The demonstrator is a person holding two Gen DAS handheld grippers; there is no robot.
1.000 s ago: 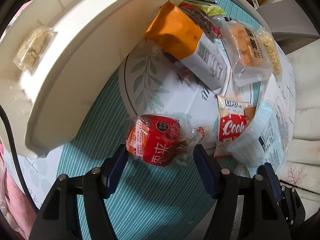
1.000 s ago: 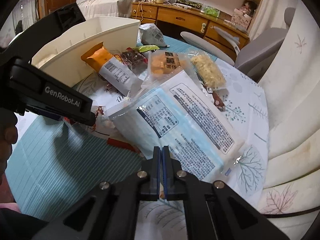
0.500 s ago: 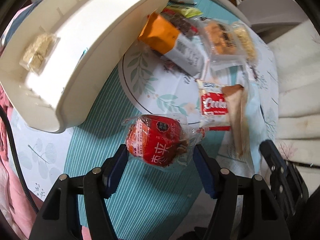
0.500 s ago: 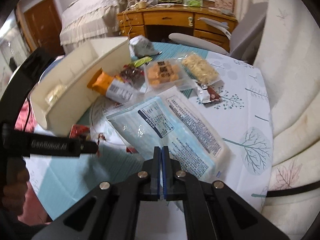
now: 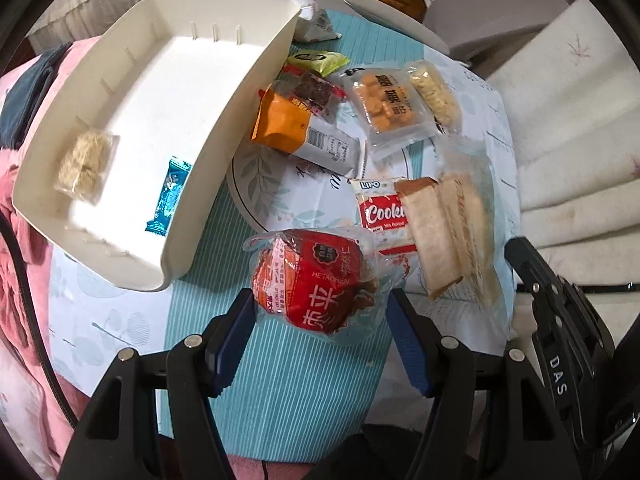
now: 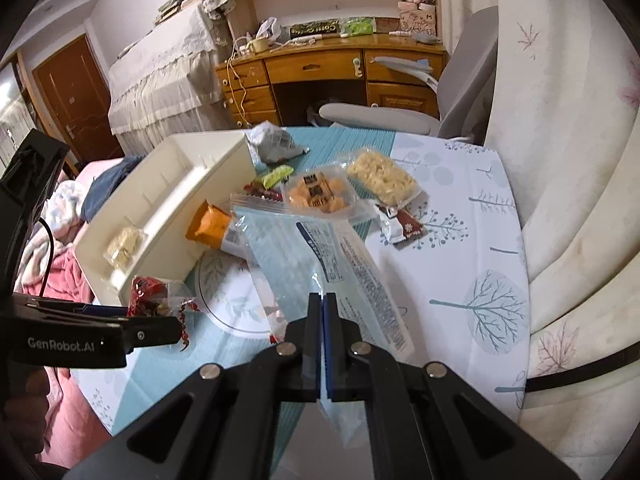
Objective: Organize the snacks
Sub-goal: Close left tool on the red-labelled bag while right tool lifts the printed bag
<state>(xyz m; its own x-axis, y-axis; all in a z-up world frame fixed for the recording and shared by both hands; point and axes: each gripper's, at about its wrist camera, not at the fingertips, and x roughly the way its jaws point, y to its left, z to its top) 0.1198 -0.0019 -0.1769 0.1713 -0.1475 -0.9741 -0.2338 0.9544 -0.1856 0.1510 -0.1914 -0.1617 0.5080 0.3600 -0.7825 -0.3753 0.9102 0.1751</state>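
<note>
My left gripper [image 5: 320, 300] is shut on a round red snack packet [image 5: 316, 280] in a clear wrapper, its blue pads pressing both sides, above the teal striped cloth. That packet [image 6: 148, 294] also shows in the right wrist view. My right gripper [image 6: 323, 298] is shut on the edge of a pale blue clear bag [image 6: 320, 248], which hangs tilted over the table. In the left wrist view the bag [image 5: 444, 236] shows toast-like slices. A white tray [image 5: 240, 112] stands at the left. It holds a beige cracker pack [image 5: 86, 164] and a blue bar [image 5: 170, 196].
Loose snacks lie beside the tray: an orange packet [image 5: 288, 124], a clear pack of orange biscuits [image 5: 390, 108], a red Cookie packet [image 5: 380, 212], a green packet [image 5: 318, 60]. A grey chair [image 6: 400, 112] stands behind the table. Pink bedding lies off the left edge.
Both grippers have risen. The red packet came up with the left one. The pale blue bag lifted off the pile and turned on edge, uncovering the Cookie packet.
</note>
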